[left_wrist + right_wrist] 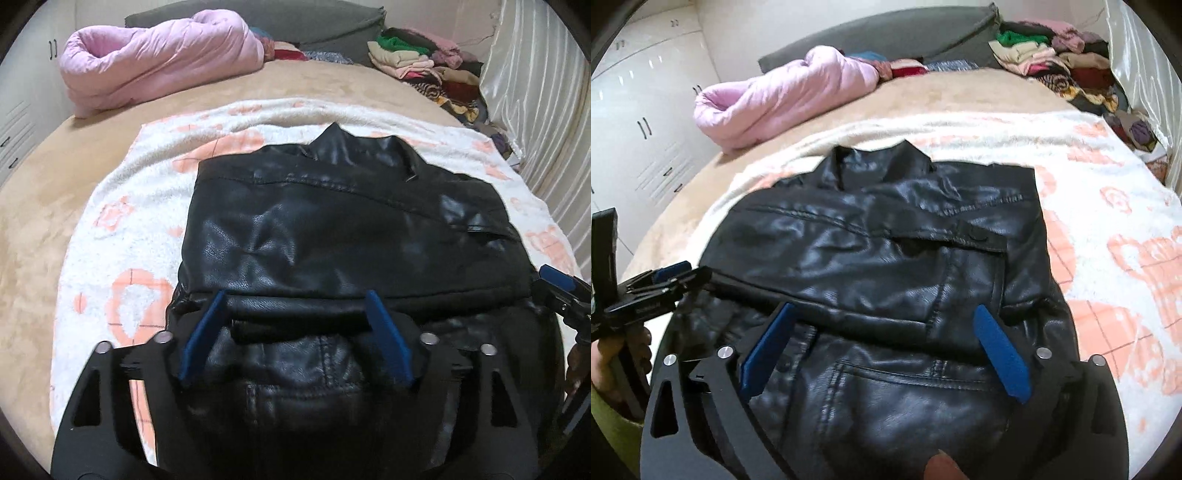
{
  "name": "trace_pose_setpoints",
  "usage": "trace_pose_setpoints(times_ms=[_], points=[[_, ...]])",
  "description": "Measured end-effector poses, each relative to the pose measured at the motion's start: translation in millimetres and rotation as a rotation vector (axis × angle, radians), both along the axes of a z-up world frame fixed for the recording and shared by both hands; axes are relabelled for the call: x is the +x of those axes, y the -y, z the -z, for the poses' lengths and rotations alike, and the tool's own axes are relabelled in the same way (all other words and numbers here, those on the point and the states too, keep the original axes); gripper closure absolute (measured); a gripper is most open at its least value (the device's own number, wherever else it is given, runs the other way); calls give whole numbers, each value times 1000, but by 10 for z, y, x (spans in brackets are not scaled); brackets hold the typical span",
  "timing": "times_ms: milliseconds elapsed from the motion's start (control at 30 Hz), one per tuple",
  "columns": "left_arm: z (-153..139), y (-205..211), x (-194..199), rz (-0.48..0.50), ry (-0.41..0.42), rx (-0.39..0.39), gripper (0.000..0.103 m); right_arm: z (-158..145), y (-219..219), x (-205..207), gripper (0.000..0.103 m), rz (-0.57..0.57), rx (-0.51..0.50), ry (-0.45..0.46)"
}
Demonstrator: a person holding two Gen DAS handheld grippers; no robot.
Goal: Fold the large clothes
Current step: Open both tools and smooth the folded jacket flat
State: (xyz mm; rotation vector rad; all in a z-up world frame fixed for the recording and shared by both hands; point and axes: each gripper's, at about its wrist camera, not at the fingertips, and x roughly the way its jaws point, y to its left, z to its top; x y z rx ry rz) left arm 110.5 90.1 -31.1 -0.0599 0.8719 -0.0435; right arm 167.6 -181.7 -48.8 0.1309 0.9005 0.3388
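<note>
A black leather jacket lies on a white and pink blanket on the bed, collar at the far end, sides folded in. It also shows in the right wrist view. My left gripper is open, its blue fingers spread over the jacket's near left part, with a dark folded edge between them. My right gripper is open over the jacket's near right part, by a pocket. Each gripper shows at the edge of the other's view: the right gripper in the left wrist view, the left gripper in the right wrist view.
A rolled pink quilt lies at the far left of the bed. A pile of mixed clothes sits at the far right by a white curtain. A grey headboard cushion is behind. White cabinets stand left.
</note>
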Motion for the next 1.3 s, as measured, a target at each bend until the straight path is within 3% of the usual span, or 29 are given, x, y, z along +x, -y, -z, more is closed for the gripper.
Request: trace_pose_setpoints(times_ms=[67,167,267,800,1300], points=[[-66,3,-72,-23,10,-8,9,-82,-13,-37,4,-3,3,18],[-139,19,-138,-25,23,-43,9,-190,-13,-104,4,-6,3,41],[-211,56,-173,-36,40,-19,9,-269,-14,-152,4,-10,2,56],[-455,2,-523,-29,90,-44,9,-578,47,-562,4,-47,-17,124],[-433,-55,-943,-26,94,-15,9,-566,238,-1091,4,-81,-25,109]])
